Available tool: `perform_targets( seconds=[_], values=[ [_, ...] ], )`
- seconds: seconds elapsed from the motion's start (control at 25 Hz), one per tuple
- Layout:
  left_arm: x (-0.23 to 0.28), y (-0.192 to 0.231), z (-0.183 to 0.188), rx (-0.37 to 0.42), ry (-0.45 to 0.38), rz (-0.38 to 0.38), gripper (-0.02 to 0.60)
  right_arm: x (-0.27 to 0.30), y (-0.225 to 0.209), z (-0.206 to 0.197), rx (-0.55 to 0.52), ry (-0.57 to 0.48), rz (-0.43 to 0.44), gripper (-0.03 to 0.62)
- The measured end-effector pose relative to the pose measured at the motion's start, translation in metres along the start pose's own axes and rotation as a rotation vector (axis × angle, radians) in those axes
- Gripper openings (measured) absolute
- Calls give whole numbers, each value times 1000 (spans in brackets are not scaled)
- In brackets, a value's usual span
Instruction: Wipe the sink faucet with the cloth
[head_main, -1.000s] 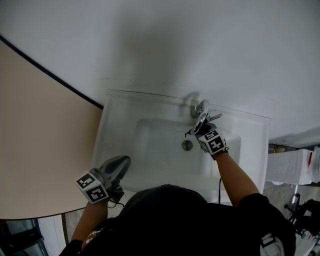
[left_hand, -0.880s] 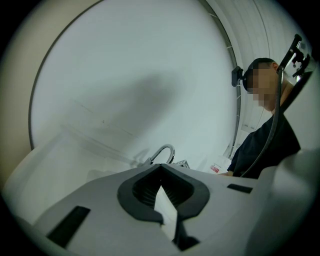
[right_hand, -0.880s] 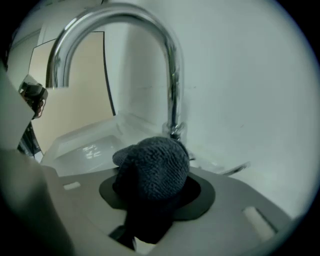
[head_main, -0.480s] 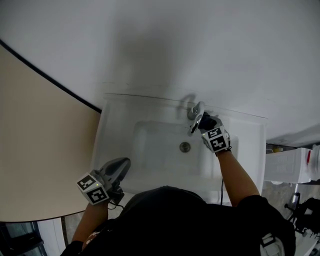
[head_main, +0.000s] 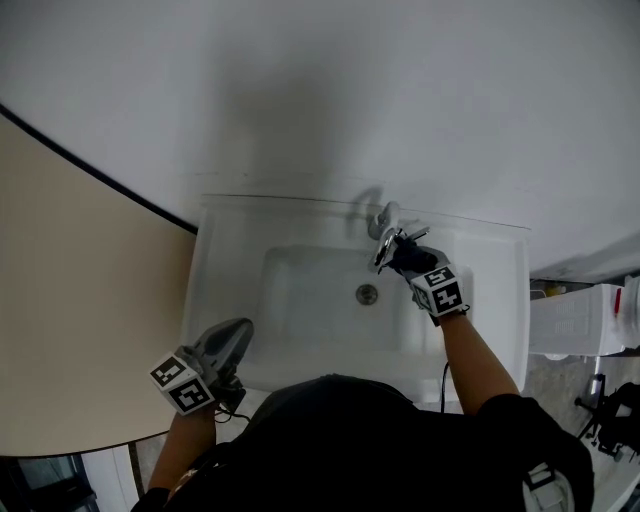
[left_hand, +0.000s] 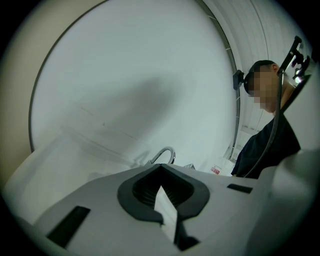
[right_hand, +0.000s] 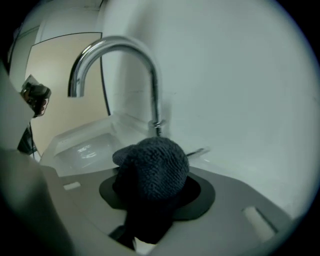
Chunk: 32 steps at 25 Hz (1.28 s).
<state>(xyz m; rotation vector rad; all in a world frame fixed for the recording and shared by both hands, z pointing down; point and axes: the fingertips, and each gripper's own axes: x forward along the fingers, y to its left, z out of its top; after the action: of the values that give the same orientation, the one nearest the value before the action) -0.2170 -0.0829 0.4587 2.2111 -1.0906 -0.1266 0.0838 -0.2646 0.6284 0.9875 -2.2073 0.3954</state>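
Right side: your right gripper (head_main: 400, 255) is over the back rim of the white sink (head_main: 232, 232), beside the faucet (head_main: 384, 220). In the right gripper view its jaws stand wide and clamp a bunched dark knitted cloth (right_hand: 152, 167). The wad fills the gap and bulges out past the tips. The marker cube (head_main: 443, 290) faces up toward your head.

Cloth position: it sits low, just in front of the faucet's base. The chrome stem (right_hand: 156, 100) rises straight behind it and arches over to the left, spout (right_hand: 75, 85) pointing down at the basin. A thin lever (right_hand: 199, 151) sticks out to the right of the base, just past the cloth's edge. Contact between cloth and metal: cannot tell from either view.

Left side: your left gripper (head_main: 235, 335) is parked at the near left corner of the sink, well apart from the faucet. In the left gripper view its jaws (left_hand: 162, 192) are closed together with nothing between them. It points roughly level across the basin, and the faucet's arch (left_hand: 165, 152) shows small beyond the tips.

Basin: the drain (head_main: 367, 294) is in the middle of the bowl, just to the near left of the cloth. A white wall (head_main: 350, 90) stands behind the sink and a beige panel (head_main: 70, 270) to its left.
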Motion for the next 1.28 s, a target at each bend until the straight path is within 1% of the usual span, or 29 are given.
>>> perform_targets(
  seconds=[0.04,0.08,0.12,0.16,0.24,0.32,0.36,0.52,0.6,0.64,0.72,0.8,0.84,0.88,0.96,1.0,1.12,1.2,1.28],
  values=[
    [-1,1,0,0,-1,0,0,-8,-21,2,31,-18,-50,161],
    [-2,3,0,-1,-1,3,0,-13,-42,3,49,-17,-96,161],
    [-3,4,-1,-4,1,6,0,-15,-60,3,45,3,-133,161],
    [-4,5,-2,-8,4,10,0,-15,-73,1,13,35,-160,161],
    [-3,4,-5,-15,13,11,0,-8,-85,0,-103,104,-186,161],
    [-2,3,-6,-14,18,9,0,5,-84,-2,-202,146,-174,161],
    [-2,2,-6,-13,19,11,0,13,-78,-4,-229,155,-152,161],
    [-2,1,-5,-9,17,17,0,33,-28,-18,-296,171,-35,161],
    [0,0,-4,-8,18,16,0,34,-5,-19,-320,157,15,161],
    [1,0,-4,-9,17,13,0,32,0,-17,-316,144,26,161],
    [2,-1,-3,-9,13,8,0,23,-11,-10,-253,110,2,161],
    [2,0,-1,-10,8,6,0,11,-37,0,-185,89,-53,161],
    [1,1,-1,-11,5,5,0,6,-47,5,-188,91,-74,163],
    [0,1,-1,-13,1,3,0,1,-50,9,-215,101,-86,163],
    [-3,3,-2,-18,-7,-3,0,-8,-45,18,-268,116,-84,163],
    [-3,4,-2,-21,-11,-6,0,-14,-40,25,-275,108,-78,163],
    [-5,7,-1,-26,-22,-14,0,-34,-27,62,-286,18,-66,163],
    [-7,7,1,-26,-32,-16,0,-42,-16,92,-319,-36,-62,163],
    [-11,6,1,-25,-38,-16,0,-35,-5,111,-357,-44,-51,163]
  ],
)
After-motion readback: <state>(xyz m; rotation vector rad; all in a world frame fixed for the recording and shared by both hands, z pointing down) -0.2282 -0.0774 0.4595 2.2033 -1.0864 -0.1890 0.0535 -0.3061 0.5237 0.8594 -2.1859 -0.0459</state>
